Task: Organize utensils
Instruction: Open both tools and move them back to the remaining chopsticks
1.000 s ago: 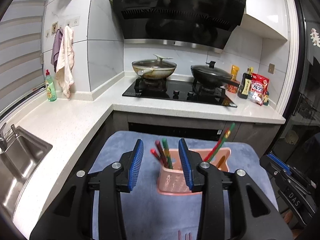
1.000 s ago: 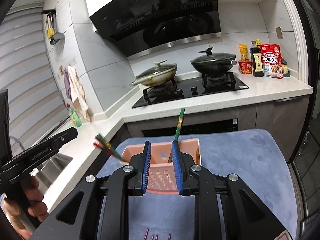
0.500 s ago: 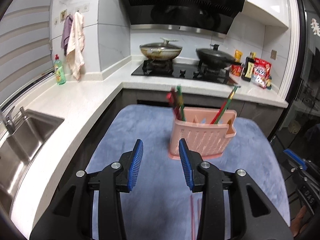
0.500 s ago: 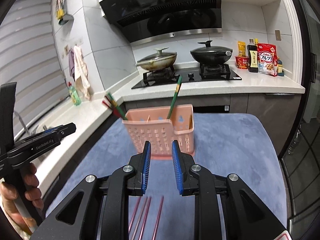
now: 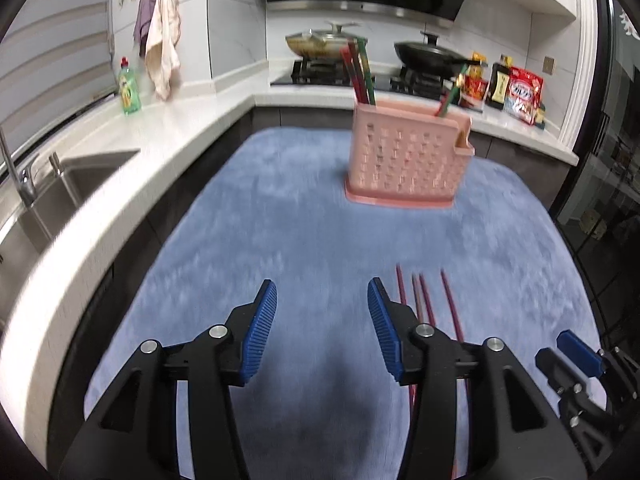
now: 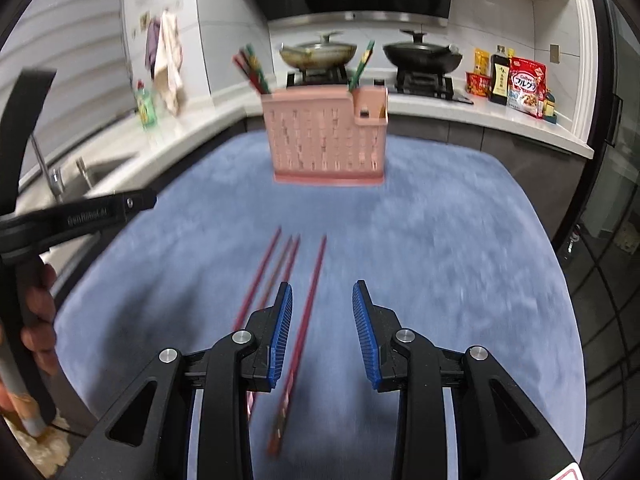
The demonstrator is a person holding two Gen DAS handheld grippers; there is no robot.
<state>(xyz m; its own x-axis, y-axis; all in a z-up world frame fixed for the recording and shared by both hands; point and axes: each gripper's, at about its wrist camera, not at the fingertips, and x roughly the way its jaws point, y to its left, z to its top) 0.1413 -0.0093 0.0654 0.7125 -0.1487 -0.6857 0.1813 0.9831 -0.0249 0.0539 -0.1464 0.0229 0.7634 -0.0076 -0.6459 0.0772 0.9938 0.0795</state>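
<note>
A pink perforated utensil holder stands on a blue mat, also in the right wrist view. Red and green chopsticks stand in its left end and more chopsticks near its right end. Several dark red chopsticks lie flat on the mat, also in the left wrist view. My left gripper is open and empty, left of the loose chopsticks. My right gripper is open and empty above them, one chopstick running between its fingers.
A white counter with a sink and a green soap bottle runs along the left. A stove with two pans and food packs is behind the holder. The mat's right edge drops to the floor.
Both grippers have pulled back and down from the holder toward the near side of the mat. The right gripper's jaws have opened wider. The loose chopsticks have come into view.
</note>
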